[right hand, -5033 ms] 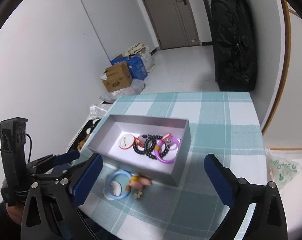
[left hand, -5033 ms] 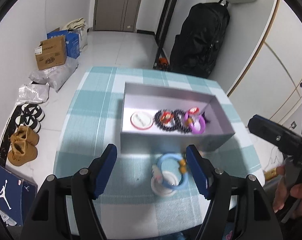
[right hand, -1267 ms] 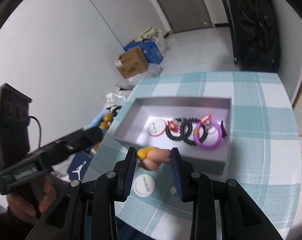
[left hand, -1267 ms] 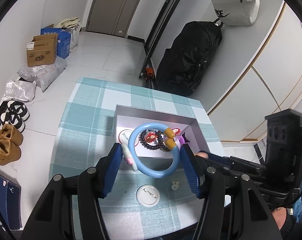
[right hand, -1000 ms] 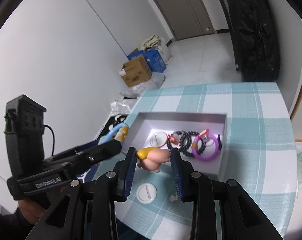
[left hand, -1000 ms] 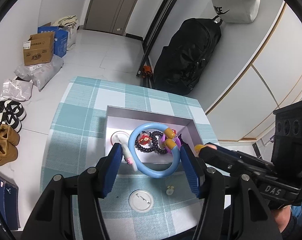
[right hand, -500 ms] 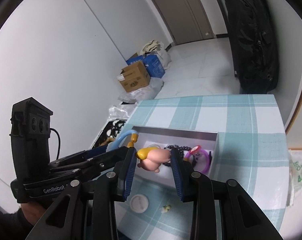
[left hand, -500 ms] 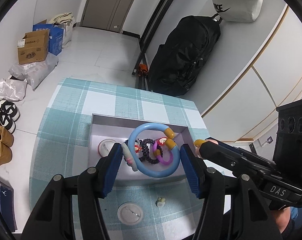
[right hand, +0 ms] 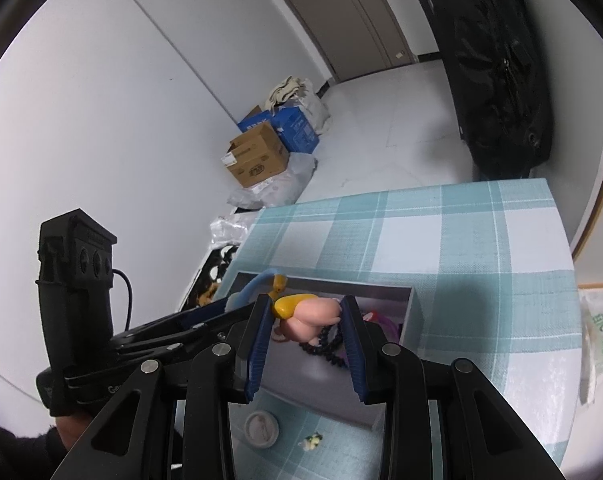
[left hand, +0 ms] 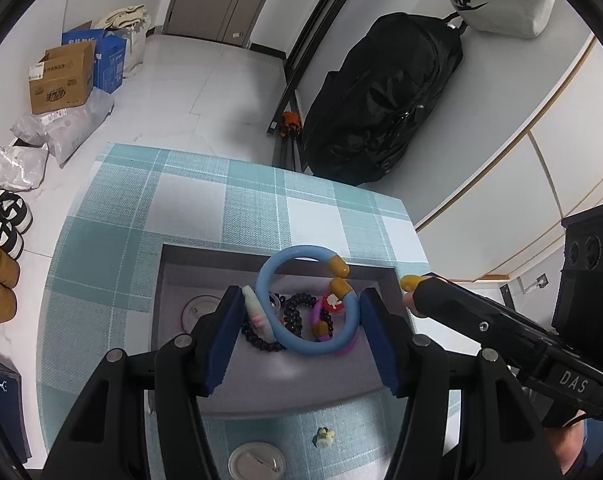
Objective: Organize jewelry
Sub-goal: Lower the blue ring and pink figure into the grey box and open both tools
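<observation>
Jewelry in both my grippers, up over the gray box

My left gripper [left hand: 297,330] is closed on a blue ring bracelet [left hand: 307,300] with yellow ends, and my right gripper [right hand: 305,326] is closed on a small pink charm [right hand: 313,314] with a yellow tip. Both hang over the gray box [left hand: 173,276] on the checked tablecloth [left hand: 205,196]. Inside the box lie black bead bracelets [left hand: 297,306], a purple ring [left hand: 319,318] and a white round badge [left hand: 193,312]. On the cloth just in front of the box lie another white badge [left hand: 255,462] and a tiny flower piece [left hand: 324,436], near each other but apart
</observation>
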### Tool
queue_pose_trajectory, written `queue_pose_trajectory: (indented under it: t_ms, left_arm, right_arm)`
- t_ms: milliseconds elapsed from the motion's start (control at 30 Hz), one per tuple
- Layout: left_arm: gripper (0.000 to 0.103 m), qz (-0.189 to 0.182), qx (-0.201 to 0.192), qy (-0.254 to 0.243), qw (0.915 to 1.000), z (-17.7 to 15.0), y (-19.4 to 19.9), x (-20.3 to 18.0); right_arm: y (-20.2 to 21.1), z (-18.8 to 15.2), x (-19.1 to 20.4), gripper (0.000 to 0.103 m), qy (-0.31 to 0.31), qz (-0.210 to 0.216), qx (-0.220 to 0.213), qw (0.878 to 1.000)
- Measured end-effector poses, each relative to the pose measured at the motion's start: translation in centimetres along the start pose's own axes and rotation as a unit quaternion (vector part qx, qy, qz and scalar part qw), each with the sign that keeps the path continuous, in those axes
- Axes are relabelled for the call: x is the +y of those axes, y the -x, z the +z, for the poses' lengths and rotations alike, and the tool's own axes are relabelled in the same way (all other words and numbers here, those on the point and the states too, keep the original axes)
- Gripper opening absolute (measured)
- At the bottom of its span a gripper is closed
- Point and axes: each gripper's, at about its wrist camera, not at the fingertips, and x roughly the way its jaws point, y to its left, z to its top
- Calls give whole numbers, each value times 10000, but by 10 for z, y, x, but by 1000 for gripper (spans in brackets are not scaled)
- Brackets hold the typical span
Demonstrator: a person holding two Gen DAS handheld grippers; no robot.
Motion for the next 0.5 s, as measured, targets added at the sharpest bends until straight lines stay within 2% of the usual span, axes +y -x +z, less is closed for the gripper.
queue_pose_trajectory:
  t_ms: [267,500]
  left_arm:
    - [54,23,102,225,9997,3,-10,7]
    - [54,75,181,158,9997,1,-13,6]
  right_arm:
    - [-9,2,-9,33,-185,-51,85,9998]
    - [-12,3,-9,33,-191,-99,113,9997]
